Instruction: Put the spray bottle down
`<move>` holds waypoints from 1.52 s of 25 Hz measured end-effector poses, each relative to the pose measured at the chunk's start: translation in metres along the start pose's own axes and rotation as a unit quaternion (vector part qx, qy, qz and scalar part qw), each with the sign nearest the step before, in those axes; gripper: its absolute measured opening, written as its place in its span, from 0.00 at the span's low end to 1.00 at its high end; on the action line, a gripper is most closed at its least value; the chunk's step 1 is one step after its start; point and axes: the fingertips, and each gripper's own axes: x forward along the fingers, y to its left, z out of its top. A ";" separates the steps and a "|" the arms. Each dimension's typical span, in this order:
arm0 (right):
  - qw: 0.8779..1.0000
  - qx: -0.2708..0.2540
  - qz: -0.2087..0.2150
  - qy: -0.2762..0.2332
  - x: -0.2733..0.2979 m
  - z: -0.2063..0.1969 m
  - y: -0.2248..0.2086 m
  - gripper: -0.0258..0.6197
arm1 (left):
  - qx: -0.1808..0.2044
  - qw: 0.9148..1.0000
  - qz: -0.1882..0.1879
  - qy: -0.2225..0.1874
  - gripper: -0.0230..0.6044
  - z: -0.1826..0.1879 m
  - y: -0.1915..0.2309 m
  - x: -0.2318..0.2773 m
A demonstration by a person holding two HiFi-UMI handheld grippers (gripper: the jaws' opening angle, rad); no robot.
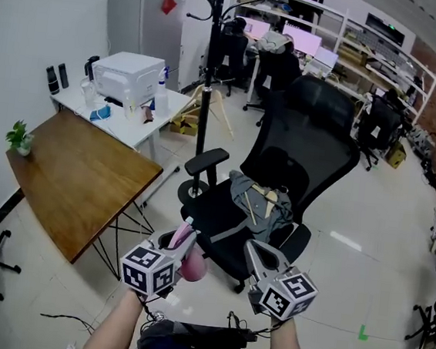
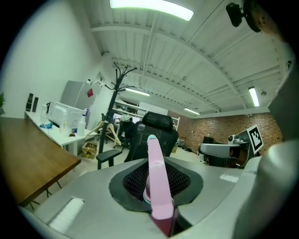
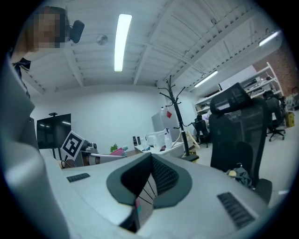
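The spray bottle (image 1: pixel 191 265) is pink, and my left gripper (image 1: pixel 184 236) is shut on it low in the head view, above the floor in front of a black office chair. In the left gripper view the bottle's pink top (image 2: pixel 157 182) stands up between the two dark pads (image 2: pixel 135 179), with the left gripper (image 2: pixel 158 164) closed round it. My right gripper (image 1: pixel 257 258) hangs just to the right at the same height, shut and holding nothing. In the right gripper view its two pads meet at the right gripper (image 3: pixel 152 163) tip.
A black office chair (image 1: pixel 302 151) with clothes (image 1: pixel 260 201) on its seat stands straight ahead. A wooden table (image 1: pixel 78 178) is at the left with a small plant (image 1: pixel 20 138). Behind it are a white table (image 1: pixel 142 127) with a printer (image 1: pixel 127 77), and a coat rack (image 1: pixel 210 68).
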 end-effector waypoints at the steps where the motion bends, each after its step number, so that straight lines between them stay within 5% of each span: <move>1: 1.000 -0.002 0.008 0.002 0.012 0.000 0.007 0.05 | -0.003 1.000 0.010 -0.003 0.16 0.002 0.013 -0.007; 23: 0.985 -0.024 0.170 0.032 0.241 -0.001 0.153 0.05 | -0.041 0.982 0.176 -0.051 0.16 0.037 0.233 -0.144; 38: 0.943 -0.032 0.325 0.061 0.422 0.013 0.181 0.05 | -0.067 0.941 0.322 -0.080 0.16 0.072 0.368 -0.154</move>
